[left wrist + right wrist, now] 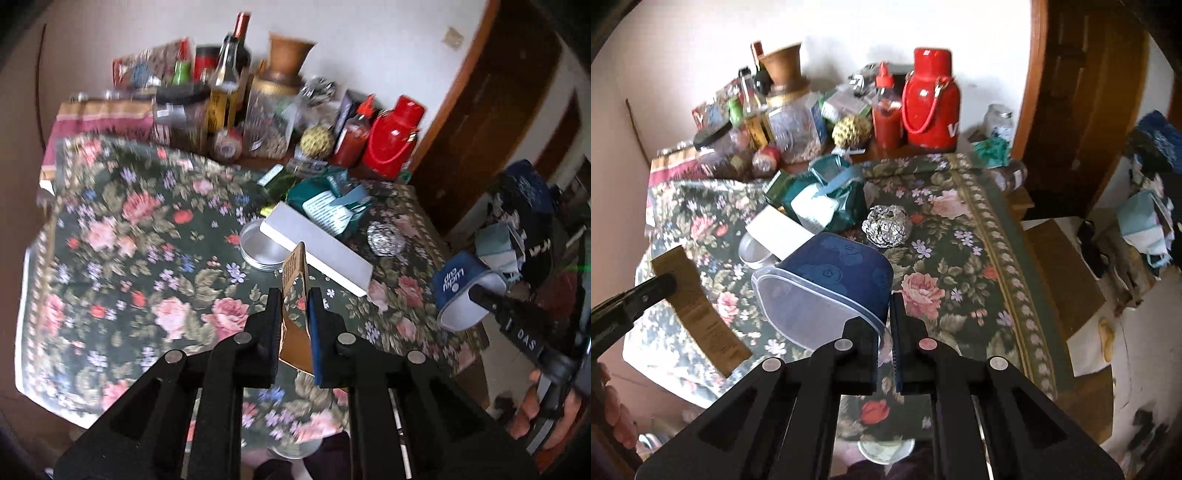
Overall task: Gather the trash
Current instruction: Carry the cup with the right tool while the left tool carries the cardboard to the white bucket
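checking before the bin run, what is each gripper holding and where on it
Left gripper: brown cardboard sleeve, pinched across its lower half. Right gripper: blue plastic cup, clamped by its rim.

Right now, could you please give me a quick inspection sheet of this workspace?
Surface: floral tablecloth, covering the table.
Job's things: brown paper packet and blue cup, both held; foil ball, green bag, white box lying on the cloth.
Clutter: bottles, jars, red jug at the wall.
Grippers: left hand-held gripper shut on packet; right hand-held gripper shut on cup rim.
Cables: nothing seen.
Surroundings: wooden door.
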`<action>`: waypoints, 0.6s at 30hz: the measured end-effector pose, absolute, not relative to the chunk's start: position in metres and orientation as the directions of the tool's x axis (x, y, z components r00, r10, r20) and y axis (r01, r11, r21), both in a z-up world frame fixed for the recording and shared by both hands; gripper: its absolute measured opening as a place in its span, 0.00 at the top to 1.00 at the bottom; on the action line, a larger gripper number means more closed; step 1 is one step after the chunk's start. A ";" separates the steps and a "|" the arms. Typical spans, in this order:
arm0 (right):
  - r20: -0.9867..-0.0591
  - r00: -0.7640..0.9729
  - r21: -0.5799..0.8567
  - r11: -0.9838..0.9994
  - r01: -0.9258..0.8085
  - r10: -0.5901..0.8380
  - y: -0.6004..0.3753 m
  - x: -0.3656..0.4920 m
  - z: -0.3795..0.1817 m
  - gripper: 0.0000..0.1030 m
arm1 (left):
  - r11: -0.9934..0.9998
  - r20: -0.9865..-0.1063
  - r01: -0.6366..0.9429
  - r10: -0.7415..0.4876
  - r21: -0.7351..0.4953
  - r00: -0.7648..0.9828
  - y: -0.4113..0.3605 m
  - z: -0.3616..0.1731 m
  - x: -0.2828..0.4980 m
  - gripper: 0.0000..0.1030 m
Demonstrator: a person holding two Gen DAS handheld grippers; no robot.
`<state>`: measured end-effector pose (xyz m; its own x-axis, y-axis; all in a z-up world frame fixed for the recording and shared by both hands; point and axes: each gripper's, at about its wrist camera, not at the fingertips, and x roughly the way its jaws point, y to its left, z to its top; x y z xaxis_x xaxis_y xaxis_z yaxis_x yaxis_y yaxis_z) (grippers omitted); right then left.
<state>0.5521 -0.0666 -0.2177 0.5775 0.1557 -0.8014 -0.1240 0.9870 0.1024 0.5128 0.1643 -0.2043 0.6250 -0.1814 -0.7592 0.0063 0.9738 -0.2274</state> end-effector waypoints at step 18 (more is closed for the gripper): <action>-0.670 0.714 0.127 0.979 -0.159 0.203 -0.071 0.430 -0.140 0.95 | 0.983 -0.620 0.108 -0.179 -0.150 0.764 0.136 -0.107 0.379 0.88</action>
<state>0.4298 -0.0707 -0.1401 0.7136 0.2031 -0.6705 -0.1592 0.9790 0.1271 0.3793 0.1360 -0.1068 0.7640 -0.1785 -0.6200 0.1076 0.9828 -0.1504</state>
